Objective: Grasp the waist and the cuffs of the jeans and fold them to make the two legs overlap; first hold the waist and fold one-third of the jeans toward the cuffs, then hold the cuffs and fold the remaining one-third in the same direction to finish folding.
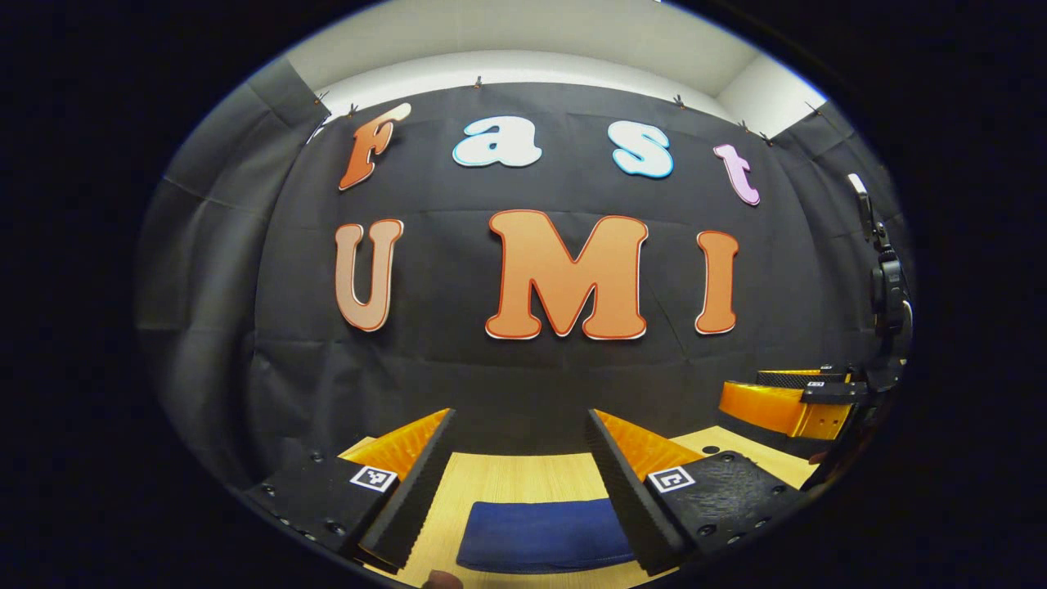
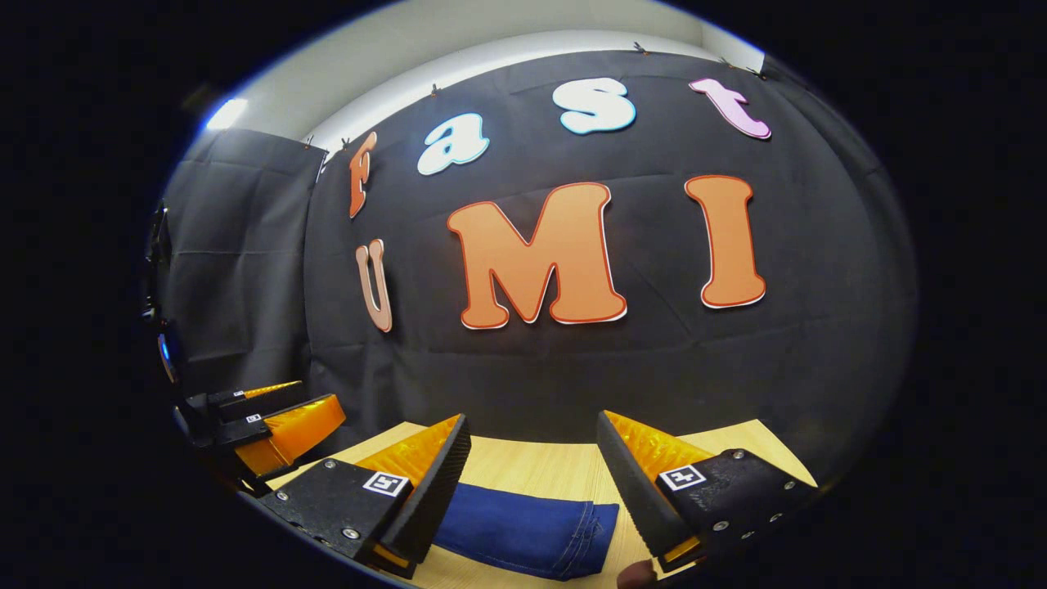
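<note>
black cloth hangs behind a pale wooden table (image 1: 523, 478), and both tools are up in the air, looking across at the wall.

the jeans (image 1: 544, 536) lie flat on the table. in the left gripper view they sit at 6 o'clock, low between the fingers. in the right gripper view the jeans (image 2: 532, 528) show at about 6 o'clock too, with a stitched edge at their right end. they look like a small, neat, blue bundle, so i think the folding may be nearly done or done.

the left gripper (image 1: 519, 483) has its jaws wide, with nothing in them. the right gripper (image 2: 532, 483) has its jaws wide as well, and holds nothing. each one can be seen far off in the other's view, at about 3 o'clock and 8 o'clock.

jeans are soft and floppy, but thick and a bit heavy. they will bend and sag, not break. i think the best place to pinch is a thick edge or a corner, where the cloth is strong.

each finger has a small square black and white tag (image 2: 387, 483). it is a pattern, not words. i can read no brand on the jeans.
</note>
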`<act>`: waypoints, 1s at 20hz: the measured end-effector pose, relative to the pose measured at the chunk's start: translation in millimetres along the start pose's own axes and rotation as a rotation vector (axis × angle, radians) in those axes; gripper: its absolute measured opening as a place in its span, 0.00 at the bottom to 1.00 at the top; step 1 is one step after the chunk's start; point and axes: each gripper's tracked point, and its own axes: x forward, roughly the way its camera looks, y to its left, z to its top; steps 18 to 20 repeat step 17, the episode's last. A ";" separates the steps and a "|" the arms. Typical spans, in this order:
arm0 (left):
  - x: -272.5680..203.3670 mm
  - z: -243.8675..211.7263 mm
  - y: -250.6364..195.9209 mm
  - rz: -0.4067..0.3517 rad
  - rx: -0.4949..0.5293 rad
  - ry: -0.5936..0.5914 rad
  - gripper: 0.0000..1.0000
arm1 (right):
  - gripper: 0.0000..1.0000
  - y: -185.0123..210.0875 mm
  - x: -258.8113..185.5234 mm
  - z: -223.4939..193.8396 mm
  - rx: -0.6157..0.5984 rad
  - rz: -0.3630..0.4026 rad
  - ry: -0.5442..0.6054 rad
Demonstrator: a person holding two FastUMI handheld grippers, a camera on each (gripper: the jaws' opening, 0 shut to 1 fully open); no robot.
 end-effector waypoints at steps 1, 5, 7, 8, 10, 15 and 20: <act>-1.6 0.5 -2.2 -0.006 -0.003 -0.003 0.94 | 0.95 1.6 0.3 2.4 -0.002 0.002 -0.008; -4.4 -7.3 2.3 0.016 0.009 0.021 0.94 | 0.95 9.8 -1.6 -2.0 -0.035 0.035 -0.008; -3.3 -6.6 9.1 0.041 0.025 0.027 0.94 | 0.95 12.4 -0.3 -6.0 -0.042 0.043 0.001; -4.3 -4.4 13.6 0.054 0.028 0.020 0.94 | 0.96 14.9 -0.5 -10.3 -0.040 0.052 0.014; -4.4 -4.0 18.0 0.059 0.025 0.017 0.96 | 0.96 15.3 0.7 -14.7 -0.037 0.048 0.038; -3.4 -5.5 21.9 0.049 -0.022 0.014 0.96 | 0.96 18.4 2.7 -15.7 0.013 0.070 0.049; -1.9 -8.9 23.3 0.038 -0.034 0.021 0.93 | 0.95 19.0 3.2 -12.9 0.009 0.068 0.035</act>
